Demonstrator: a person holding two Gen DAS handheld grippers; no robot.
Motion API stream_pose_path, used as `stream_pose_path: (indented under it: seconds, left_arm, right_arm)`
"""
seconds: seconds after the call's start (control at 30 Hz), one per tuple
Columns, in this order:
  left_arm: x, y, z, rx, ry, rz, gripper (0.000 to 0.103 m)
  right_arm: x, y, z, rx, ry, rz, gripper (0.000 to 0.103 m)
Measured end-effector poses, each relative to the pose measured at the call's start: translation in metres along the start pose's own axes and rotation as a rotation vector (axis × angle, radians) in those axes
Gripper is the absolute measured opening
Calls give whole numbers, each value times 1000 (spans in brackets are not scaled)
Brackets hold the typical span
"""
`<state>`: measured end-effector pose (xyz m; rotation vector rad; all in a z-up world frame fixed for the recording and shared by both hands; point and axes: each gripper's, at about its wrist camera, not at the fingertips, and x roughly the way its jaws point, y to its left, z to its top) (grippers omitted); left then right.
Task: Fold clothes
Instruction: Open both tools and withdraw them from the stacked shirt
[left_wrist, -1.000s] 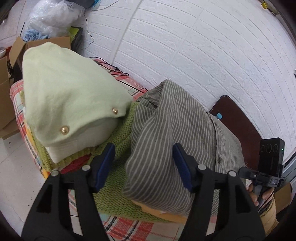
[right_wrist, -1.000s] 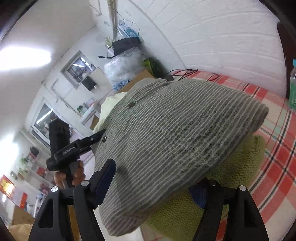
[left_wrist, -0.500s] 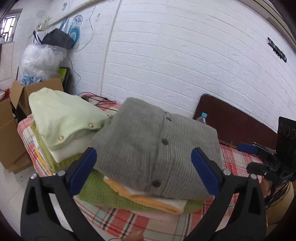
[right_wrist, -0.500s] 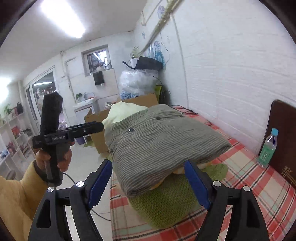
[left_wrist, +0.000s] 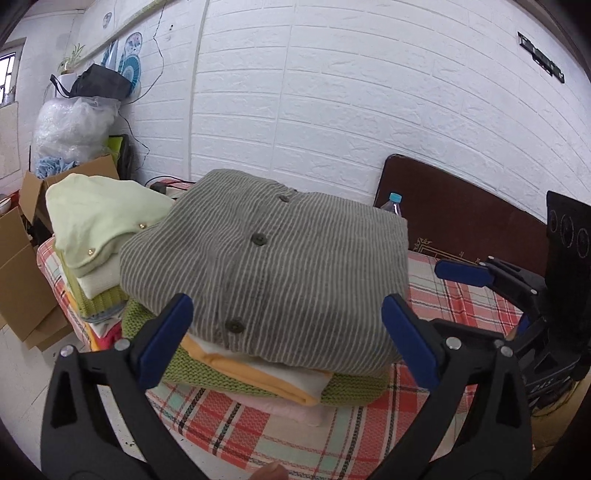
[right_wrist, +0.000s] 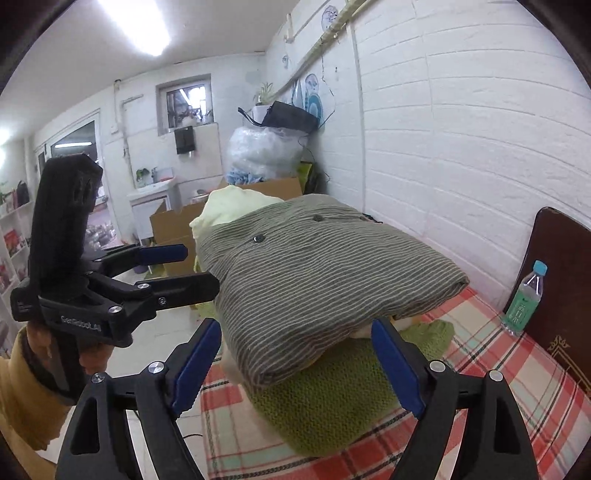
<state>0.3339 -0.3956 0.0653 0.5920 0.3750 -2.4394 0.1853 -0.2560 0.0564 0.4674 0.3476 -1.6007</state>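
Striped shirt folded atop stack | bottom button left-wrist only

Folded grey striped button shirt atop stacked folded clothes, lying flat

Embossed brand lettering on left gripper body, too blurred to read

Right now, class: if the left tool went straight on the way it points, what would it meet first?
Probably the folded grey striped button shirt atop the clothes pile; the open left tool points at its near edge, though depth is uncertain.
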Motion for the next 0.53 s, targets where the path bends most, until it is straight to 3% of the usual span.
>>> stream_pose_path:
  seconds: [0.53]
  left_arm:
    - [-15, -11, -11, -21, -18, -2, 102]
  right_arm:
    - [-15, -8, -9, 48, 0, 18, 86]
